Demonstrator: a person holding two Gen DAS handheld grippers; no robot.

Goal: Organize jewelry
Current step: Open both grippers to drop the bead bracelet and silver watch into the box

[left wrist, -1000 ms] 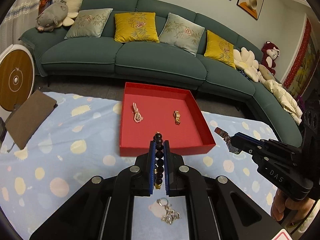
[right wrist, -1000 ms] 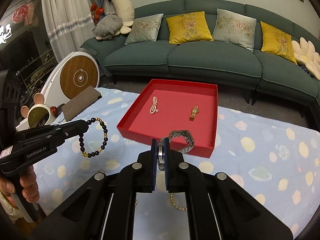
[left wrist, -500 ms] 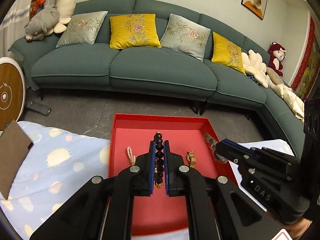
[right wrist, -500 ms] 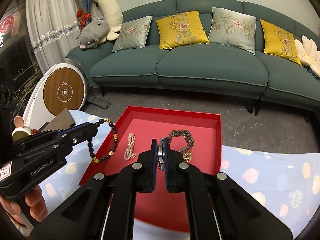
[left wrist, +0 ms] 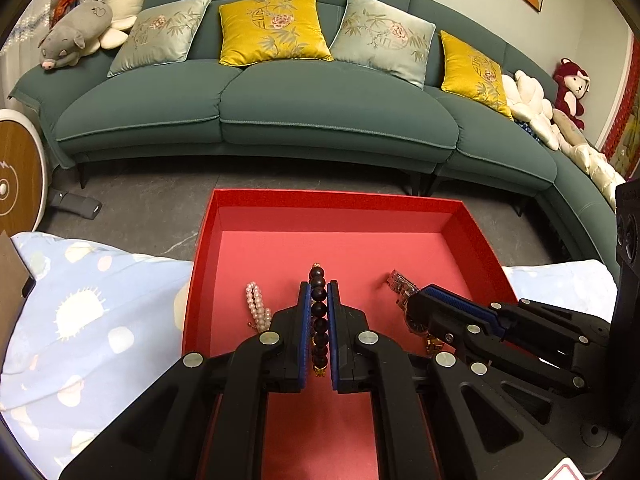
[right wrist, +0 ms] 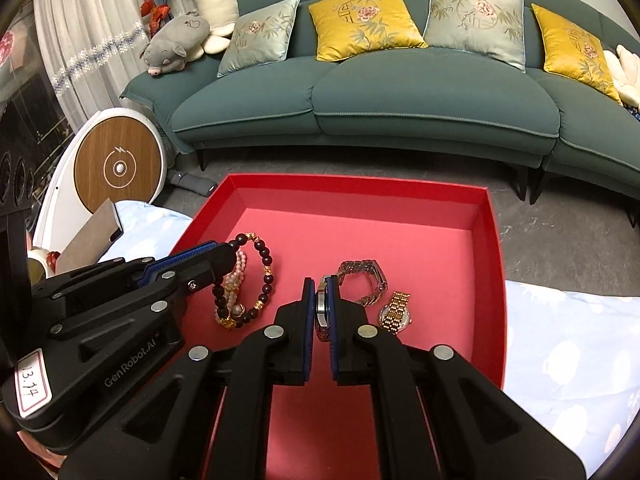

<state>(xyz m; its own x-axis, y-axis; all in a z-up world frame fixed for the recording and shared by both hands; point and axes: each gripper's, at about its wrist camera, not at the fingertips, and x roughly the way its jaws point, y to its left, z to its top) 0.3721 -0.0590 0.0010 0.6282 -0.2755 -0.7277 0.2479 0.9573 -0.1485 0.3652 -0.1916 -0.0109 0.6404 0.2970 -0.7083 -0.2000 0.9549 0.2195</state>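
Observation:
A red tray (left wrist: pixel 472 220) (right wrist: pixel 494 248) lies on the blue patterned cloth. My left gripper (left wrist: pixel 319 292) (right wrist: pixel 230 252) is shut on a dark bead bracelet (left wrist: pixel 319 312) (right wrist: pixel 266 276) and holds it over the tray's left part. A pearl bracelet (left wrist: pixel 256 308) (right wrist: pixel 232 280) lies in the tray under it. My right gripper (right wrist: pixel 321 284) (left wrist: pixel 416 300) is shut on a silver watch (right wrist: pixel 366 282) (left wrist: pixel 398 282) over the tray's middle. A gold watch (right wrist: pixel 394 312) lies in the tray just right of it.
A green sofa (left wrist: pixel 320 108) with yellow and grey cushions stands beyond the tray. A round wooden-faced device (right wrist: pixel 118 168) stands at the left. A brown flat pad (right wrist: pixel 90 236) lies on the cloth (left wrist: pixel 80 320) left of the tray.
Both grippers have moved forward over the red tray and lower towards its floor, each still holding its piece of jewelry.

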